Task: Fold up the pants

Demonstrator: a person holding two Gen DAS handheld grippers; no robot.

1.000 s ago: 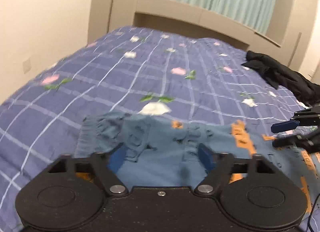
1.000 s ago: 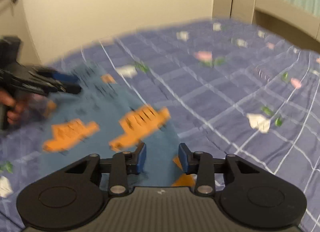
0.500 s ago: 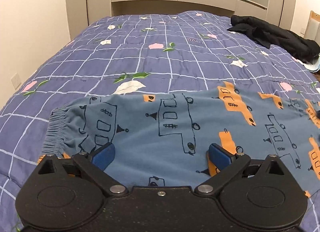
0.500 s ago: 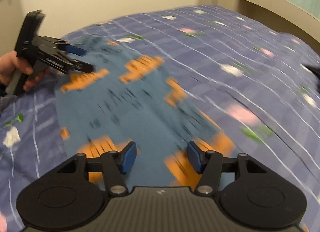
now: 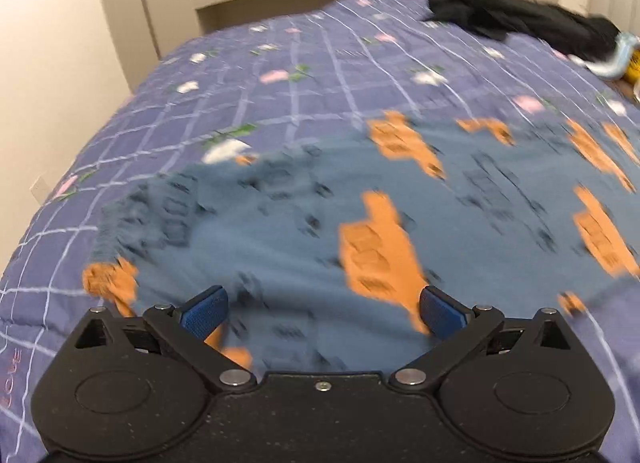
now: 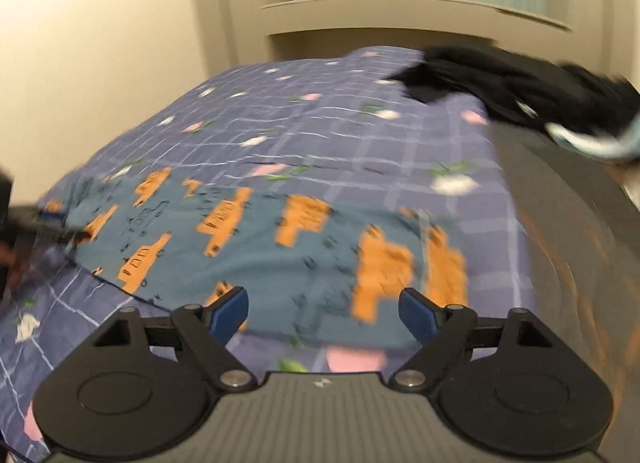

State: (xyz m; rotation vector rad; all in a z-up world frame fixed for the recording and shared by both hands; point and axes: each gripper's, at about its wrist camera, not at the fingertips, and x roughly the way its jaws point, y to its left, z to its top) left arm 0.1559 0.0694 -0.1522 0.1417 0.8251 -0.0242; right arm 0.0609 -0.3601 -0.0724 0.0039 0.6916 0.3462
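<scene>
Blue pants (image 5: 304, 231) with orange and black vehicle prints lie spread flat across the purple checked bedspread (image 5: 328, 63); they also show in the right wrist view (image 6: 256, 255). My left gripper (image 5: 322, 311) is open and empty, just above the pants near their elastic waistband end on the left. My right gripper (image 6: 322, 311) is open and empty, over the near edge of the pants at the leg end. The left gripper shows blurred at the left edge of the right wrist view (image 6: 24, 219).
A black garment (image 5: 520, 19) lies at the far right of the bed, also in the right wrist view (image 6: 520, 79). A wooden headboard (image 6: 400, 19) and curtain stand behind. A wall runs along the bed's left side. The bed's right edge (image 6: 568, 223) is close.
Both grippers have opened wider and swung right along the pants. The right gripper's view turned from the waistband side toward the headboard and the leg end.
</scene>
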